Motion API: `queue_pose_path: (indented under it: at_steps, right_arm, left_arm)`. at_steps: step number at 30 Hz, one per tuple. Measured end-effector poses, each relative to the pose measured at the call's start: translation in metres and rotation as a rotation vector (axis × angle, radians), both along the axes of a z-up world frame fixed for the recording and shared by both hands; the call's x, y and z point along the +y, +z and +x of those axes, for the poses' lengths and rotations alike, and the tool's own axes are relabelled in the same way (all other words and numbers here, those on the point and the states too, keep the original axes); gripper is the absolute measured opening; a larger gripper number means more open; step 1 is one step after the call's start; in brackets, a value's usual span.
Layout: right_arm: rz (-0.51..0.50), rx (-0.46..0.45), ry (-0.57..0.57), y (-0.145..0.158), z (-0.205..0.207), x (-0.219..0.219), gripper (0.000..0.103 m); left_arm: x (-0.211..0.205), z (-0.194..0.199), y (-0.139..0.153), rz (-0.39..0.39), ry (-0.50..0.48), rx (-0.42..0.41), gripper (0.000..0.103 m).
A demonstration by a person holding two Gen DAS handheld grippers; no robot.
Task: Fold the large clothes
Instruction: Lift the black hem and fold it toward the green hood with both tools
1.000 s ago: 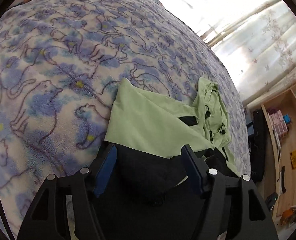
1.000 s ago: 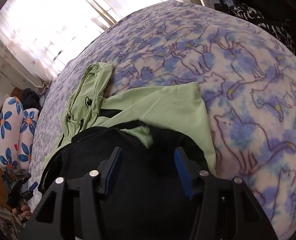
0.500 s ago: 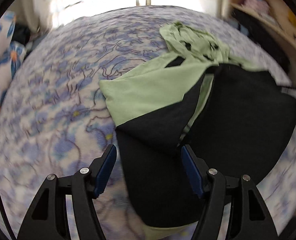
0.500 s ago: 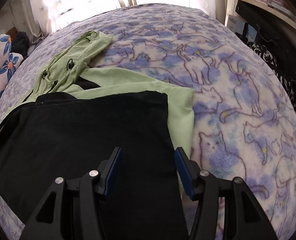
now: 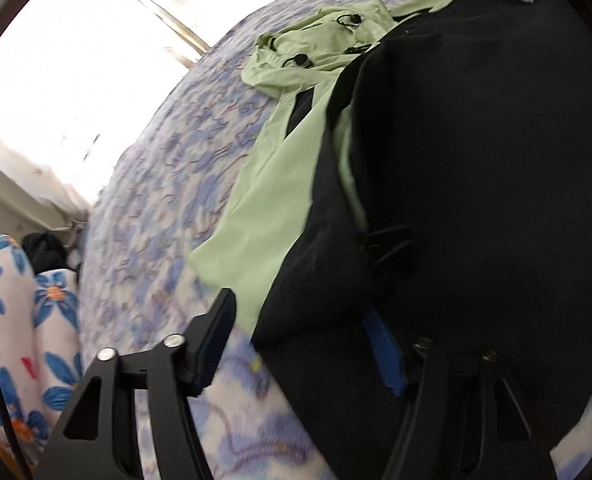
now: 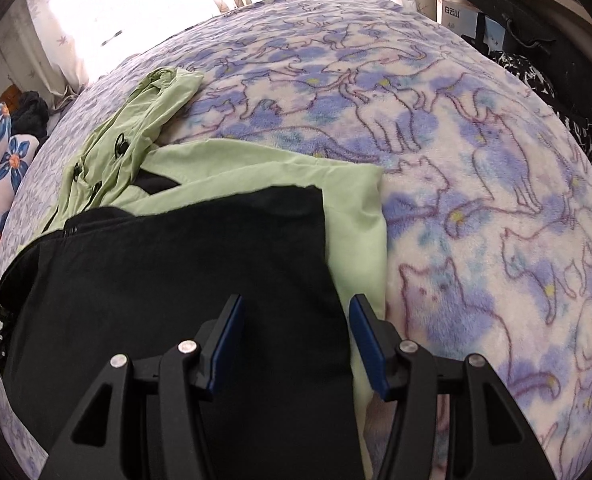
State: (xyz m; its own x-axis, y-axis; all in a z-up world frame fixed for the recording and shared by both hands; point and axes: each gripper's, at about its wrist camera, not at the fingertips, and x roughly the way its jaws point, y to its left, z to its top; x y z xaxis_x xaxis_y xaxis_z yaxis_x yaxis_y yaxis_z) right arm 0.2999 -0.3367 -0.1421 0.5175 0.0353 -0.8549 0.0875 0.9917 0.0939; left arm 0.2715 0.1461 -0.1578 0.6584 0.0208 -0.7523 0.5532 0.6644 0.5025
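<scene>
A large jacket, black (image 5: pixel 476 160) with light-green parts (image 5: pixel 268 200) and a green hood (image 5: pixel 316 40), lies on the bed. In the left wrist view my left gripper (image 5: pixel 300 316) hangs over the jacket's left black edge. Its jaws are closing, the cloth's corner lies between them, and the left finger (image 5: pixel 216 320) stands apart from the cloth. In the right wrist view my right gripper (image 6: pixel 296 308) is open just above the flat black panel (image 6: pixel 176 260), next to the green strip (image 6: pixel 356 208). The hood (image 6: pixel 144 120) lies beyond.
A fleece blanket with purple and blue cats (image 6: pixel 476 160) covers the bed. Flowered pillows (image 5: pixel 12 320) lie at its far left side under the bright curtained window (image 5: pixel 76 60). Dark bags and a shelf (image 6: pixel 536 40) stand off the bed's right side.
The black panel, bunched up near the grippers before, now lies flat over the green cloth. The left gripper has rolled and shifted to the jacket's left edge, jaws narrower. The right gripper sank slightly.
</scene>
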Motion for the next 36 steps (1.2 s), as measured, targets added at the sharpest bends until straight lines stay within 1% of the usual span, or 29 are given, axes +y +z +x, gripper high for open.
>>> queue_pose_path:
  at_steps: [1,3,5,6,7,9,10,11,12,13,14,16,18,22,25,28,30,33,36]
  right_arm:
    - [0.006,0.001,-0.002,0.000,0.003,-0.001,0.054]
    - [0.026,0.000,-0.009,-0.001,0.011,-0.003,0.054]
    - [0.043,-0.003,-0.012,-0.001,0.019,-0.006,0.054]
    - [0.051,-0.005,-0.014,-0.002,0.023,-0.007,0.054]
    - [0.057,-0.006,-0.014,-0.002,0.026,-0.008,0.054]
    - [0.077,-0.011,-0.009,-0.004,0.032,-0.008,0.054]
    - [0.088,-0.013,-0.004,-0.005,0.034,-0.007,0.051]
    - [0.081,-0.021,-0.001,-0.005,0.035,-0.005,0.043]
    - [0.058,-0.027,0.001,-0.004,0.035,-0.002,0.039]
    - [0.025,-0.031,0.004,-0.004,0.034,0.001,0.025]
    - [-0.013,-0.039,0.003,-0.003,0.033,0.004,0.019]
    - [-0.026,-0.058,0.001,-0.001,0.028,0.004,0.014]
    - [-0.023,-0.081,-0.001,0.003,0.022,0.003,0.011]
    - [-0.035,-0.135,0.001,0.016,0.012,0.008,0.009]
    - [-0.055,-0.209,-0.008,0.036,0.006,0.013,0.009]
    - [-0.046,-0.289,-0.027,0.061,0.007,0.015,0.009]
    - [-0.043,-0.307,-0.033,0.069,0.014,0.016,0.009]
    - [-0.052,-0.308,-0.051,0.068,0.034,0.017,0.009]
    - [-0.074,-0.277,-0.075,0.051,0.056,0.016,0.009]
  left_arm:
    - [0.001,0.005,0.002,-0.035,0.004,0.029,0.045]
    - [0.005,0.022,0.004,-0.127,0.041,0.090,0.042]
    - [0.012,0.035,0.005,-0.199,0.081,0.122,0.037]
    - [0.018,0.044,0.005,-0.257,0.112,0.154,0.033]
    - [0.022,0.049,0.004,-0.298,0.134,0.172,0.030]
    - [0.032,0.059,0.004,-0.391,0.186,0.204,0.028]
    - [0.038,0.063,0.004,-0.443,0.218,0.221,0.025]
    - [0.045,0.066,0.004,-0.497,0.248,0.233,0.024]
    - [0.049,0.069,0.004,-0.544,0.273,0.241,0.022]
    - [0.054,0.070,0.005,-0.580,0.298,0.247,0.019]
    - [0.060,0.072,0.005,-0.626,0.326,0.255,0.018]
    - [0.067,0.073,0.006,-0.687,0.380,0.260,0.013]
    - [0.069,0.073,0.007,-0.719,0.425,0.256,0.012]
    - [0.061,0.077,0.013,-0.695,0.483,0.236,0.008]
    - [0.057,0.084,0.028,-0.684,0.510,0.210,0.008]
    - [0.056,0.095,0.045,-0.706,0.531,0.186,0.008]
    - [0.056,0.106,0.050,-0.710,0.555,0.177,0.008]
    - [0.060,0.125,0.041,-0.727,0.606,0.206,0.008]
    - [0.066,0.141,0.022,-0.762,0.662,0.244,0.008]
